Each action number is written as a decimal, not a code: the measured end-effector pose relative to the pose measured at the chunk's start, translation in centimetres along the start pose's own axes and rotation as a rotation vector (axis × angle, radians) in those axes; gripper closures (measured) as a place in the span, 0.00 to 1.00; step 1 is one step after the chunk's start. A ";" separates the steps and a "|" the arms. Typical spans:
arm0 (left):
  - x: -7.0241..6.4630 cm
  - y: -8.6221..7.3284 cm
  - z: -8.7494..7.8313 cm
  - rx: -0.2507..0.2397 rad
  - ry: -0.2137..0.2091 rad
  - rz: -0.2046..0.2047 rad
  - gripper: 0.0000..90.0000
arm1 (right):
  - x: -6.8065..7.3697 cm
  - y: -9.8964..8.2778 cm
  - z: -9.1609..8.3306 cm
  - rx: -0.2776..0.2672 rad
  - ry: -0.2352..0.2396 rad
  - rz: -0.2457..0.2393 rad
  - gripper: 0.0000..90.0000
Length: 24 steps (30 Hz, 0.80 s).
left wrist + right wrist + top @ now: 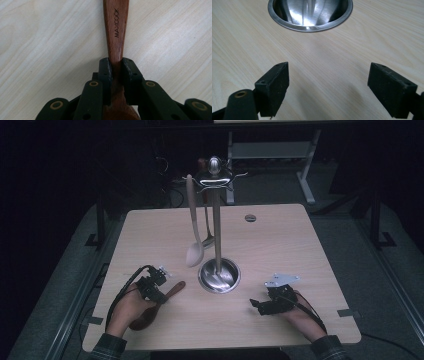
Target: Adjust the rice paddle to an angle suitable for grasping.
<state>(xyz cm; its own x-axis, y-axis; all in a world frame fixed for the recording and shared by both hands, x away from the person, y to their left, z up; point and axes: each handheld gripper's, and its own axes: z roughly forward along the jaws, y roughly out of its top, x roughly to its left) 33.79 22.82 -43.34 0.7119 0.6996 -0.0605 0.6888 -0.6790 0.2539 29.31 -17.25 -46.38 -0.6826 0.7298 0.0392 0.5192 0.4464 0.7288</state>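
Two tools: left tool [116, 67] pinching brown wooden spoon [116, 27] at handle neck, flat on pale wooden table [280, 245]; right tool [328, 87] spread, empty. Narrow grip (smooth wood) may let spoon swivel, snagging steel utensil stand [218, 270].

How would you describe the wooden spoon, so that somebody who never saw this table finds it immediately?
Start at the steel utensil stand mid-table. Look toward the person's left hand: the wooden spoon lies flat on the table there, its handle clamped in the left gripper. Unlike the pale and metal utensils on the stand, it is reddish-brown, stamped MAXCOOK.
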 end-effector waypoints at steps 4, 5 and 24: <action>0.2 -0.8 -0.9 -0.083 -0.037 0.006 0.87 | -0.1 0.0 0.0 0.003 -0.001 0.002 0.19; 0.2 -0.8 -0.9 -0.083 -0.037 0.006 0.87 | -0.1 0.0 0.0 0.003 -0.001 0.002 0.19; 0.0 -4.1 -5.9 -0.630 -0.127 0.090 0.87 | -0.1 0.0 -0.1 -0.001 0.006 0.010 0.19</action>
<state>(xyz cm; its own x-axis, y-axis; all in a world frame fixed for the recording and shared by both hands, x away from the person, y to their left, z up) 30.15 26.92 -38.69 0.8005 0.5880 -0.1161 0.4409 -0.4464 0.7787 29.30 -17.35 -46.29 -0.6807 0.7308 0.0506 0.5253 0.4388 0.7290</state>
